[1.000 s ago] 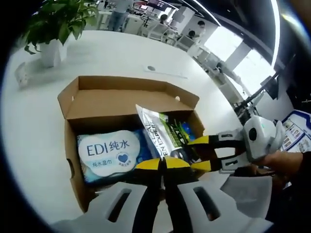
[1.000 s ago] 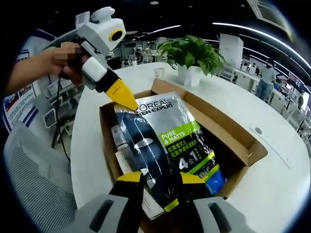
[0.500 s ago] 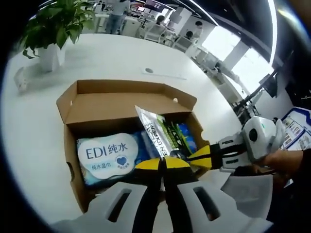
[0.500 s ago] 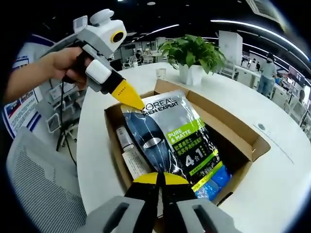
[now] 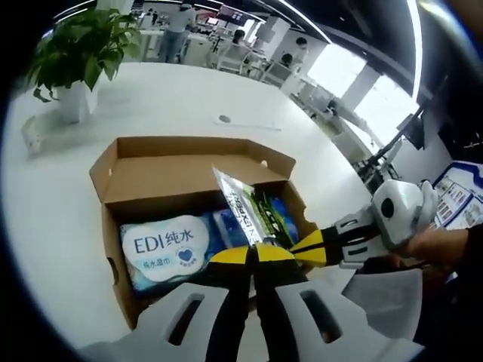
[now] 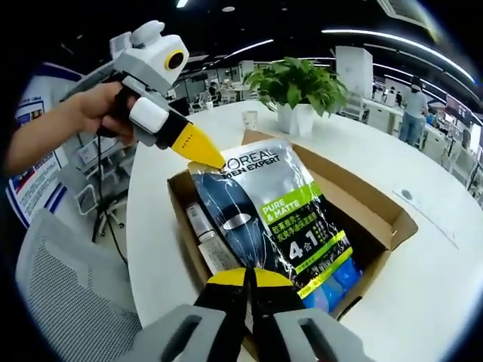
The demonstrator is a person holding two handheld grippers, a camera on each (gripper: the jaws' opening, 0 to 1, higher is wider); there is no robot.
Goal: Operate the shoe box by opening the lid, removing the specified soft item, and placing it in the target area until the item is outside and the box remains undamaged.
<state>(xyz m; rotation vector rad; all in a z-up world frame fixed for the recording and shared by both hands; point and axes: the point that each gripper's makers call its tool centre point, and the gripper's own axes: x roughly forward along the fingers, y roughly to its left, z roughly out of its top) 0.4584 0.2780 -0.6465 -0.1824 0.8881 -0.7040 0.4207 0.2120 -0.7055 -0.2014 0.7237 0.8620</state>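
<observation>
Jaws of right hand-held gripper (image 6: 243,277) pressed together on near bottom edge of pouch (image 6: 268,215), directly ahead. Long axis ran straight away from it, rising out of box (image 6: 370,204) on white surface (image 6: 445,302). Left hand-held gripper (image 6: 205,156) pinched far top corner, tips closed, so held at both ends. Wipes pack (image 5: 167,243) lay flat inside, beside pouch. Probably called for lifting both ends together, clear of box walls.

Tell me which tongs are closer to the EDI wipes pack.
Left. The left tongs sit just beside the wipes pack; the right tongs are across the pouch from it.
</observation>
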